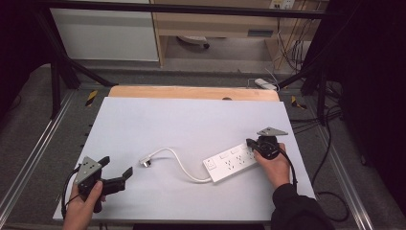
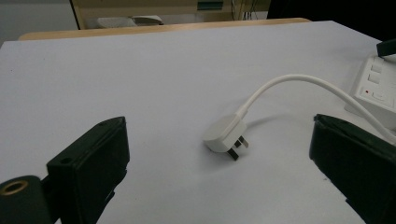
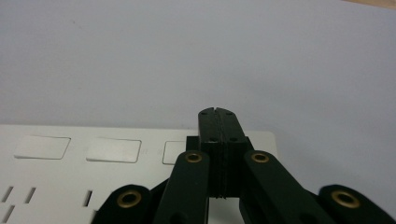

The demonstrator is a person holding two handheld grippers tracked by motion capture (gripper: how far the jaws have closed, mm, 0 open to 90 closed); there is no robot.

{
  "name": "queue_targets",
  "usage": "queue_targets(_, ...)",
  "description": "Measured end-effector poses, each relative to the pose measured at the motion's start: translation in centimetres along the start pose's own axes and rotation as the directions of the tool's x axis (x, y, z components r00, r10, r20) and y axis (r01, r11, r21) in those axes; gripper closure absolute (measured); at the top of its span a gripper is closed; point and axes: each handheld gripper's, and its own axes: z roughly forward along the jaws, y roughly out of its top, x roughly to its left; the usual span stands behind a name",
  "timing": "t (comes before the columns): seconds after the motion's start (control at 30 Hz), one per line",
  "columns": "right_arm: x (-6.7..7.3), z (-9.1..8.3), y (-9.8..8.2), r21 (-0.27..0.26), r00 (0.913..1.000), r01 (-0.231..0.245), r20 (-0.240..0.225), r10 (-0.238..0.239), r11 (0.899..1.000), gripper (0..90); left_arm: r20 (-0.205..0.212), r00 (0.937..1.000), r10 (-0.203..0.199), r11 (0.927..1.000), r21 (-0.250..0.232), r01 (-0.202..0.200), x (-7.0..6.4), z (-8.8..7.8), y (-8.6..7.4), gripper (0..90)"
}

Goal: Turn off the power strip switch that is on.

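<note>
A white power strip (image 1: 233, 162) lies at the right of the white table, its sockets and switches facing up. Its white cord (image 1: 179, 164) curls left to a white three-pin plug (image 1: 146, 161) lying loose on the table. My right gripper (image 1: 251, 143) is shut with nothing between its jaws, and its tips rest over the far end of the power strip (image 3: 116, 154) by the switches. My left gripper (image 1: 116, 167) stands open near the front left of the table. In the left gripper view the plug (image 2: 225, 136) lies on its side between and beyond the wide-apart jaws, apart from both.
The white table sheet (image 1: 191, 120) has a wooden edge (image 1: 191, 92) at the far side. Black frame posts stand at both far corners. Cables lie on the floor to the right of the table.
</note>
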Motion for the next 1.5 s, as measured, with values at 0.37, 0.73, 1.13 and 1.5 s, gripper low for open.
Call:
queue_targets(0.37, -0.02, -0.11, -0.18, -0.005, 1.0000, -0.008, -0.001, 0.008, 1.000, 90.0, -0.001, 1.0000, 0.001, 1.0000, 0.002, -0.001, -0.03, 0.02, -0.01, 5.1)
queue_targets(0.73, 0.01, -0.20, -0.51, -0.025, 0.9999, -0.016, -0.002, 0.016, 1.000, 90.0, -0.001, 1.0000, 0.002, 1.0000, 0.004, -0.002, -0.04, 0.04, -0.02, 5.1)
queue_targets(1.13, 0.02, -0.22, -0.74, -0.040, 0.9998, -0.021, -0.001, 0.021, 0.999, 90.0, -0.001, 1.0000, 0.005, 1.0000, 0.006, -0.005, -0.05, 0.05, -0.03, 5.1)
queue_targets(1.5, 0.01, -0.20, -0.84, -0.046, 0.9998, -0.021, 0.001, 0.021, 0.999, 90.0, 0.000, 1.0000, 0.005, 1.0000, 0.006, -0.005, -0.08, 0.07, -0.04, 5.1)
